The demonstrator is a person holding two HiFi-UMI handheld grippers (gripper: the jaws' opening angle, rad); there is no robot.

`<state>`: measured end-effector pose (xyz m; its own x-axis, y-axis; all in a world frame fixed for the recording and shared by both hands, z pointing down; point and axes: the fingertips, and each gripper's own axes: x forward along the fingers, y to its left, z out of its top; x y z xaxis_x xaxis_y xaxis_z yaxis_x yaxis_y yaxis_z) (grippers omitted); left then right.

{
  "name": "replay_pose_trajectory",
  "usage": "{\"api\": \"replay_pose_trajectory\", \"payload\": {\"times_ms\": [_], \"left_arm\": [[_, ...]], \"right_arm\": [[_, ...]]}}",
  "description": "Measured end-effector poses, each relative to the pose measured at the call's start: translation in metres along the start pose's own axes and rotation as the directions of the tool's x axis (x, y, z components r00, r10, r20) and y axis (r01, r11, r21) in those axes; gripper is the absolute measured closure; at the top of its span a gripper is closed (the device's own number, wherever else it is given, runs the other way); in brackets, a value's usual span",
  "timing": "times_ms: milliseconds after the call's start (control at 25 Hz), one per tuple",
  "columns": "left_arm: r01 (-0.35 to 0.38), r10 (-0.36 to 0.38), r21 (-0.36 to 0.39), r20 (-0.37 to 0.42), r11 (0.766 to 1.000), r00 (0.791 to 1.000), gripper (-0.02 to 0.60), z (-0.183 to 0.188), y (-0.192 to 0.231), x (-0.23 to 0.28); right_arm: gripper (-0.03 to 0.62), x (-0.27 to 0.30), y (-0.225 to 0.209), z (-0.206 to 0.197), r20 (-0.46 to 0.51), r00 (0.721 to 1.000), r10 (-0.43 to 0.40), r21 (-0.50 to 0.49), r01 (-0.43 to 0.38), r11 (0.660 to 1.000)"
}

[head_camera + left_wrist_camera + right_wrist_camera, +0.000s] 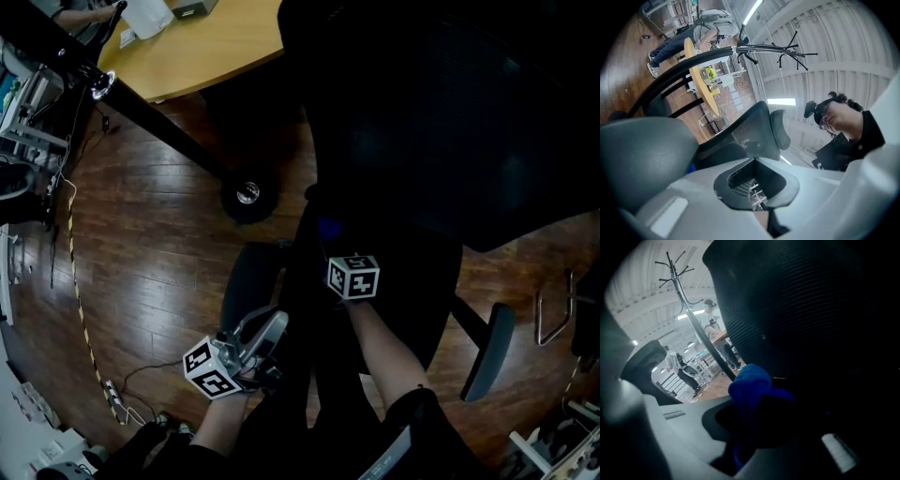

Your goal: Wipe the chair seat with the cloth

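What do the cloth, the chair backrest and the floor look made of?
Cloth: likely blue microfibre or terry; fuzzy, matte, bunched in soft folds.
Chair backrest: seemingly black woven mesh; fine parallel ribs, no shine, though it is dark.
Floor: dark wood or wood-look planks, glossy; plank seams, grain and glare patches.

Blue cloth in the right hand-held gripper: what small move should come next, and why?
Probably lower the cloth and draw it away from the backrest across the chair seat. The right hand-held gripper is shut on the cloth close by the backrest, with most of the seat lying behind it.
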<state>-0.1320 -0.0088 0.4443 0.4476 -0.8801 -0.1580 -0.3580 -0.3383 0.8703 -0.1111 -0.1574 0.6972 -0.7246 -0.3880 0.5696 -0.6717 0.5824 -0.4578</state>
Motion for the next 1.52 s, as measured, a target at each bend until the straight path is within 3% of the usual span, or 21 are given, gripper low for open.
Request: {"api": "replay_pose_trajectory", "payload": {"times_ms": [160,400,600,760,1080,1200,1520], "left_arm": [[0.004,-0.004,-0.015,0.016,1.0,1.0,0.581,0.002,0.001,-0.009],[0.015,-0.015,-0.019,0.01,1.0,1.0,0.581,0.007,0.001,-0.014],[0.035,-0.036,-0.008,-0.03,0.999,0.999,0.581,0.005,-0.001,-0.011],[0.039,-0.04,-0.011,-0.074,0.999,0.996,0.581,-0.006,-0.001,-0.004],[0.069,-0.071,-0.019,-0.15,0.997,0.986,0.581,-0.031,-0.005,0.019],[0.074,-0.077,-0.02,-0.17,0.997,0.982,0.581,-0.038,-0.008,0.029],[0.069,-0.072,-0.023,-0.155,0.997,0.985,0.581,-0.042,-0.015,0.028]], "right_arm": [[0.534,0.035,0.043,-0.021,-0.078,0.996,0.034,-0.038,-0.037,0.999],[0.534,0.038,0.034,-0.032,-0.082,0.996,-0.03,-0.104,0.022,0.994],[0.534,0.006,-0.025,-0.041,-0.059,0.988,-0.143,-0.068,0.139,0.988],[0.534,-0.051,-0.097,-0.05,-0.052,0.96,-0.274,-0.042,0.272,0.961],[0.534,-0.204,-0.241,-0.062,-0.032,0.841,-0.541,0.046,0.542,0.839],[0.534,-0.233,-0.263,-0.063,0.001,0.818,-0.575,0.068,0.574,0.816],[0.534,-0.237,-0.267,-0.059,0.015,0.82,-0.572,0.064,0.57,0.819]]}}
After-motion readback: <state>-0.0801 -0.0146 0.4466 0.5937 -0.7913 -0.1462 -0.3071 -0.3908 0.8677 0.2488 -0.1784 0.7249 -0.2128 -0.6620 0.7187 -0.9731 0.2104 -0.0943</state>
